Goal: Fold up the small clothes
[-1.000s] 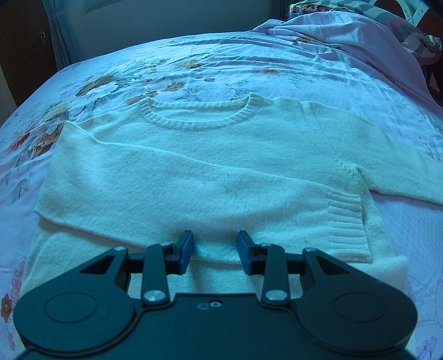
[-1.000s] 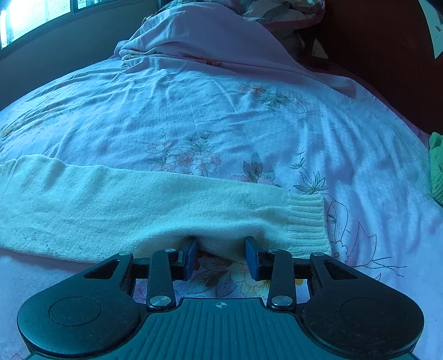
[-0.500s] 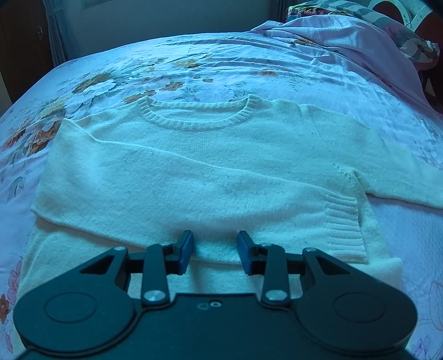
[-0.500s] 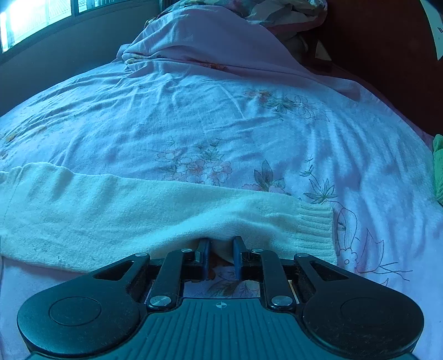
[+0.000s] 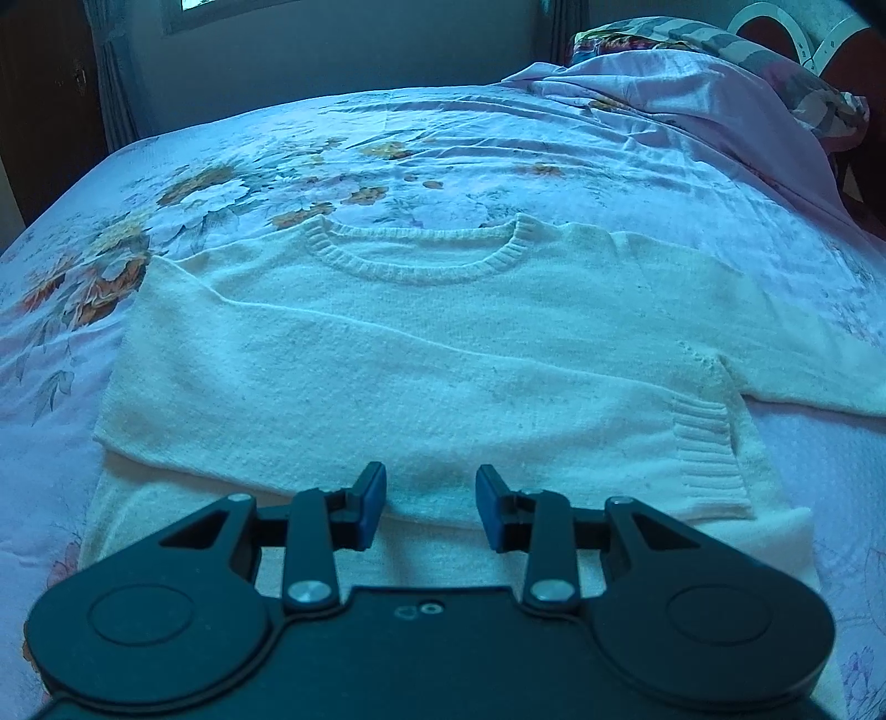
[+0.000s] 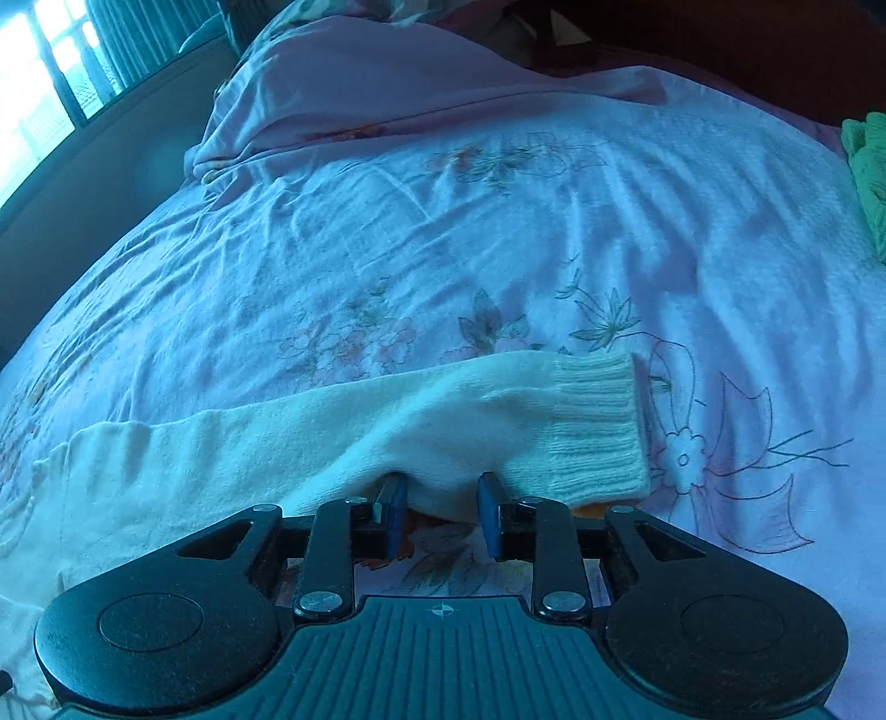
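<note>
A white knit sweater (image 5: 421, 354) lies flat on the bed, neck away from me, its left sleeve folded across the body with the ribbed cuff (image 5: 709, 454) at the right. My left gripper (image 5: 431, 501) is open and empty at the sweater's near hem. In the right wrist view the other sleeve (image 6: 387, 437) stretches out to the right, ending in a ribbed cuff (image 6: 598, 426). My right gripper (image 6: 440, 498) has its fingers on either side of a bunch of sleeve fabric near the cuff, and the sleeve rises off the bed there.
The floral bedsheet (image 5: 443, 144) covers the bed. A crumpled pink blanket (image 6: 387, 77) and pillows (image 5: 720, 50) lie at the far end. A green cloth (image 6: 866, 166) sits at the right edge. A dark door (image 5: 44, 99) stands at the far left.
My right gripper closed on the sleeve near the cuff and raised it; the cuff now sits higher and tilted. The left gripper drew back slightly and stayed open.
</note>
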